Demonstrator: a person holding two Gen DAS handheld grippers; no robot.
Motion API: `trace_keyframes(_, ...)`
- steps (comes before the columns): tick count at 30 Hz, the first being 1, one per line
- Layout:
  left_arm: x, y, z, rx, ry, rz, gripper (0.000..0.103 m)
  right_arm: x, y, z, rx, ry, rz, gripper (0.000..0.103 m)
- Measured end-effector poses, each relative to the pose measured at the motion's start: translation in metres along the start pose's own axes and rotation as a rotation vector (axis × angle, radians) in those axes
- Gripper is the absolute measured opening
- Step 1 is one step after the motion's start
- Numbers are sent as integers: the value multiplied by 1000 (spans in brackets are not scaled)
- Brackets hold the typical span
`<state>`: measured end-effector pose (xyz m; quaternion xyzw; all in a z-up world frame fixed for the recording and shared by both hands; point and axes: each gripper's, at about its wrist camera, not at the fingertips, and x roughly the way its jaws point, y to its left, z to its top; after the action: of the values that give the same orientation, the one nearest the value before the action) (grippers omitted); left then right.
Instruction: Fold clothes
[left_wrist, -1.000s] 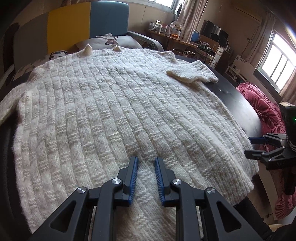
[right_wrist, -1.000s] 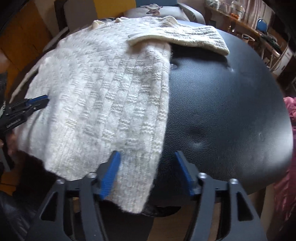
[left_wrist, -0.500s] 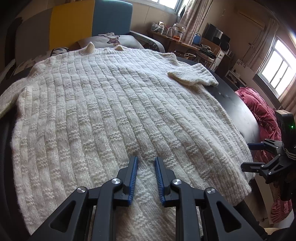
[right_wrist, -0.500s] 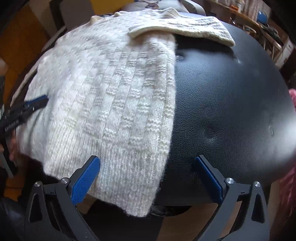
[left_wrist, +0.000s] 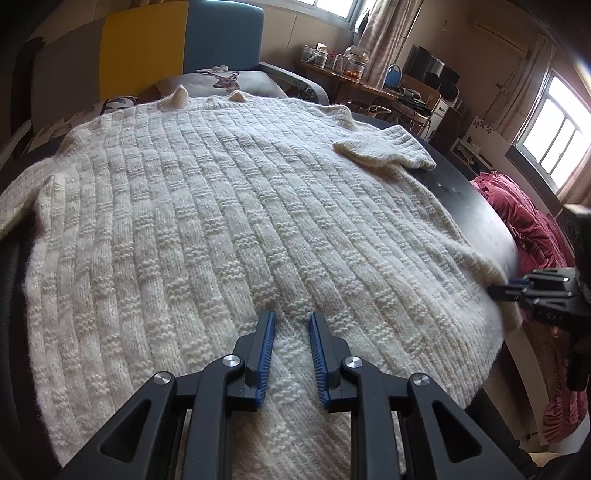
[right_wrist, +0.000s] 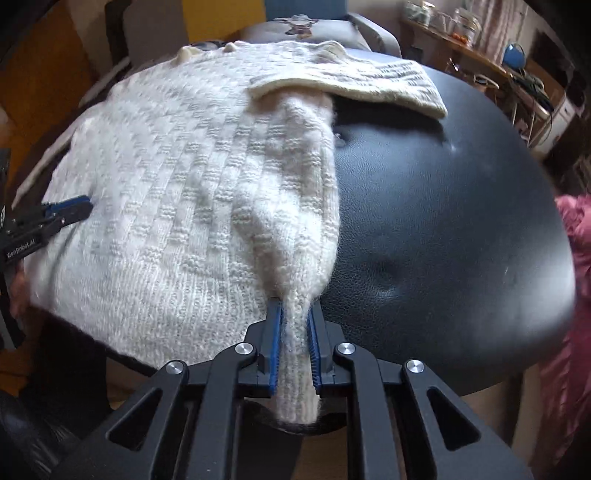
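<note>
**Sweater hem gripped at both tools**

A cream knitted sweater is spread flat across a black round counter, its long axis running from the hem at the near edge to the collar at the far side. One sleeve is folded across the top, its cuff lying on bare counter toward the right. The knit ribs run away from the cameras toward the collar.

The left tool is pointed steeply down at the hem near the middle of the sweater. Its jaws are set narrowly, and a raised fold of knit is seen between the blue pads; whether the pads actually press on it cannot be told.

The right tool is angled steeply down at the hem's right corner, at the counter's near edge. Its jaws have just been closing and are now clamped on the sweater, a bunched strip of ribbed hem being squeezed between the pads and hanging below them. From that pinch, the fabric is drawn up into a ridge along the sweater's right edge.

In the left view the right tool is seen at the far right; in the right view the left tool is seen at the far left, with part of a hand below it.
</note>
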<state>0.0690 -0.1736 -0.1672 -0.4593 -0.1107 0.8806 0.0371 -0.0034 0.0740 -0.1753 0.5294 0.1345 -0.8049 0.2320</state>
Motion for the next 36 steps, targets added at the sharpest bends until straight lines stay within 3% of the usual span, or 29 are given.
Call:
trace_keyframes(2,0,-1,0,13,-2,8,20,-9,-3,2,11,-31,-24,7)
trace_keyframes(4,0,-3,-1,31,-2,19,20,-3,-13,-3,25,-8,-86,7)
trace_keyframes(7,0,-3,0,44,-4,29,20,0,-34,-10,51,2,-90,7)
trace_keyframes(11,-5,1,1,20,1,13,20,-9,-30,-7,56,18,-48,8)
trace_keyframes(15,-23,11,-5,-35,-18,-9,20,-37,-35,0,87,-40,32,13)
trace_keyframes(18,-34,15,-13,-49,-25,1,20,-48,-23,19,67,-97,54,13)
trace_keyframes(22,-33,18,-22,-32,-12,61,20,-28,-3,38,35,-88,110,13)
trace_keyframes(25,-30,24,-25,-61,-10,41,20,6,5,38,5,-8,88,13)
trace_keyframes(26,-30,26,-25,-69,-7,35,20,19,5,35,-1,38,39,11)
trace_keyframes(31,-33,32,-24,-79,0,11,20,22,-29,31,129,15,42,9)
trace_keyframes(36,-52,29,-11,-73,-54,30,20,-3,-18,38,91,-34,86,10)
